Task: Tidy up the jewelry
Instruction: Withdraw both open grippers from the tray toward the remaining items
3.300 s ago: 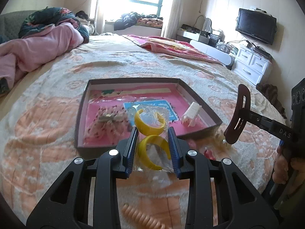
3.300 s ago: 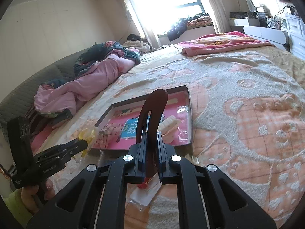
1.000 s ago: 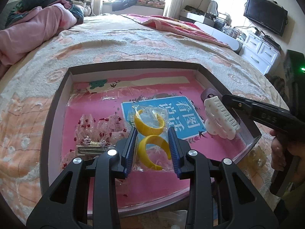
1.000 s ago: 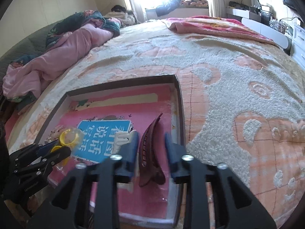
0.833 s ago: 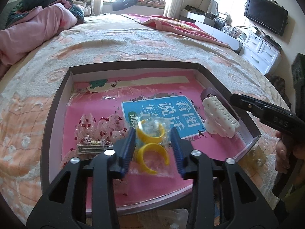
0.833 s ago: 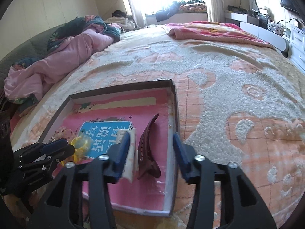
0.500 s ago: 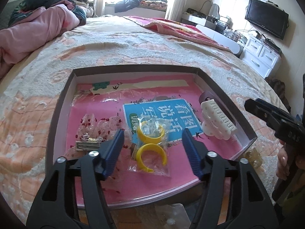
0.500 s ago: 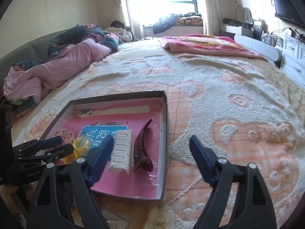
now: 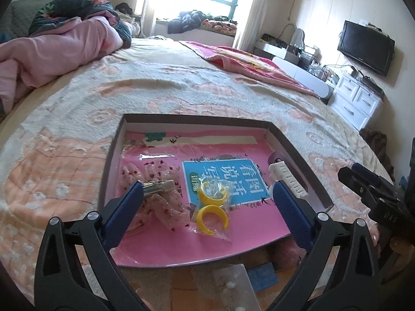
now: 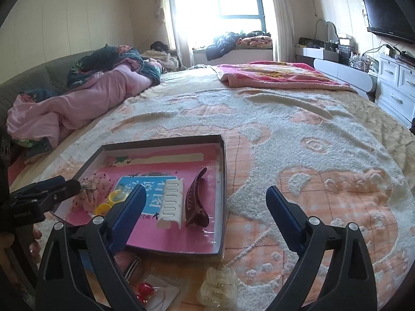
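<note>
We hold two hand-held grippers over one tray (image 9: 111,155) that lies on the bed (image 9: 181,88). The left hand-held gripper (image 9: 207,202) has its jaws wide apart and opening; nothing is clamped. Between and just ahead of its fingers lies one clear bag (image 9: 211,207) with two yellow rings inside, resting on the tray floor and free of both pads. Just beyond its left finger lies one pink floral bag (image 9: 155,194) with one metallic clip across it. Beyond its right finger lies one white comb clip (image 9: 286,178), close to the tray's right wall. One blue card (image 9: 228,178) lies ahead of the bag of rings, partly under it.

The right hand-held gripper (image 10: 203,204) also has its jaws wide apart and opening, clamped on nothing. One brown hair clip (image 10: 195,199) lies in the tray ahead of its left finger, touching or just beside the comb clip, near the tray's right wall. Its right finger stands over the bedspread, outside the tray.

Below the right hand-held gripper, outside the tray, we count one pale bead cluster (image 10: 219,282) and one packet with red pieces (image 10: 147,292). Below the left hand-held gripper lies one clear packet (image 9: 228,285) on the bed.
</note>
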A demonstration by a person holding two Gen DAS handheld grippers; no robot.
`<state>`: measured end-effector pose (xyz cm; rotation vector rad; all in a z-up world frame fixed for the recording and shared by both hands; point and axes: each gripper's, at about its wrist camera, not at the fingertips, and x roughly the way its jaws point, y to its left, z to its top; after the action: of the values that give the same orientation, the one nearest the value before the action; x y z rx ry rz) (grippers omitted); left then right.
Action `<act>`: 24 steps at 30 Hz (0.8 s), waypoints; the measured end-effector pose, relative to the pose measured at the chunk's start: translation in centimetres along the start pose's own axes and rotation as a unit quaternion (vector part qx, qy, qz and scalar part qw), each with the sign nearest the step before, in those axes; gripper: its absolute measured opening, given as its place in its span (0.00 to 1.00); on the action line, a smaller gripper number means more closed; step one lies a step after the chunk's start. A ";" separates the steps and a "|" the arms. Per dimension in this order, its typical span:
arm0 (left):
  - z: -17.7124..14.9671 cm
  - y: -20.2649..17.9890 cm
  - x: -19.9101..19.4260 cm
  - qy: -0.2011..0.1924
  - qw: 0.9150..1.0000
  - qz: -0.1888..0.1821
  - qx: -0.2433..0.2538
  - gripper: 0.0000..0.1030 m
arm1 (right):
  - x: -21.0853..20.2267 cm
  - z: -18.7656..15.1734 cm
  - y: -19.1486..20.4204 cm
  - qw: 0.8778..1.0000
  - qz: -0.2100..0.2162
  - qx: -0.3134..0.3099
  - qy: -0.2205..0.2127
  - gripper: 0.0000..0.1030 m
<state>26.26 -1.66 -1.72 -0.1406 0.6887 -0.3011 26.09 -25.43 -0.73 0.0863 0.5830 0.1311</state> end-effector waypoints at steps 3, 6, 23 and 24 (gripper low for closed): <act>-0.1 -0.1 -0.9 -0.008 1.000 0.002 0.001 0.89 | -0.8 -0.1 0.1 1.000 0.000 -0.001 -0.007 0.88; -0.3 -0.1 -1.5 -0.014 1.000 0.001 -0.001 0.89 | -1.4 -0.2 0.0 1.000 0.000 0.002 -0.012 0.89; -1.0 -0.7 -5.3 -0.043 0.999 0.003 0.004 0.89 | -6.0 -1.3 -0.5 0.999 0.006 0.009 -0.035 0.89; -1.1 -0.7 -5.4 -0.044 0.999 0.003 0.004 0.89 | -6.2 -1.4 -0.6 0.999 0.006 0.009 -0.035 0.89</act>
<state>21.43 -0.67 0.86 -0.1437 0.6010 -0.2905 20.29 -26.82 1.42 0.1124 0.5130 0.1346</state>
